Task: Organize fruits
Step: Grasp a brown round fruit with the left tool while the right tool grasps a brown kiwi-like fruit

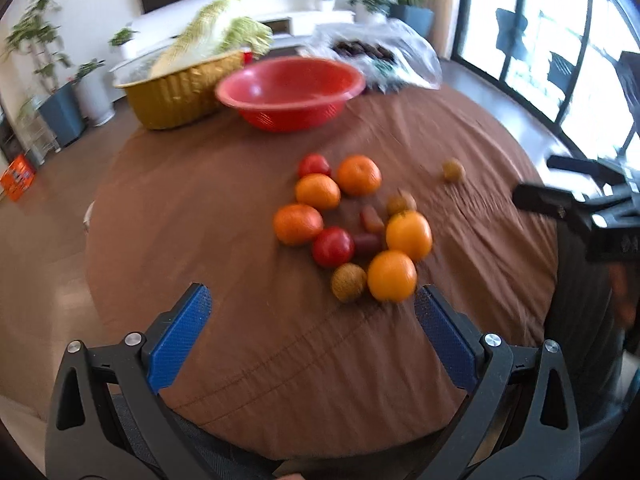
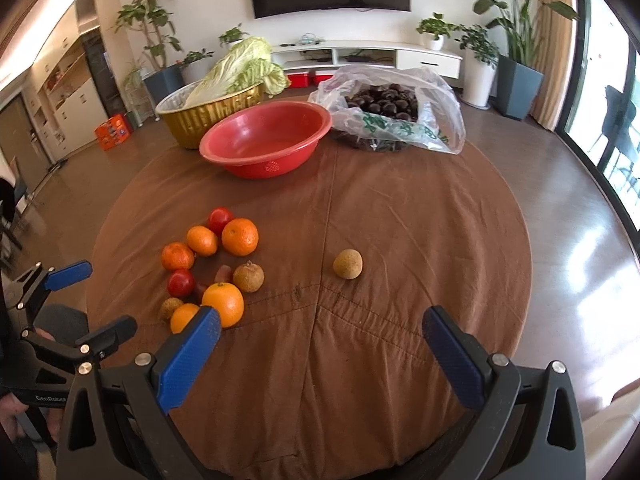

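Both grippers were found hovering above the near edge of the round counter, which was covered by a brown cloth. The left gripper had its fingers wide apart and held nothing; the right gripper likewise had its fingers spread and empty.

The fruit lay loose on the cloth, none of it yet gathered. A cluster of oranges, red tomato-like fruits and small brown fruits sat on the left half of the counter, pieces touching or just beside one another. One brown fruit lay alone, well apart to the right of the cluster. A red bowl stood empty at the far side, with a gold tray holding cabbage touching it behind, and a plastic bag of dark nuts just to its right.

The task was judged to be at its start, the red bowl being the likely receptacle.

Risks noted: the fruit was round and the cloth wrinkled, so a finger nudging one piece could set neighbours rolling towards the counter edge. The close packing left little room for fingers between pieces. The softer red fruit could bruise under a hard squeeze. The left view was blurred, which suggested quick movement and a poorly aimed grasp.
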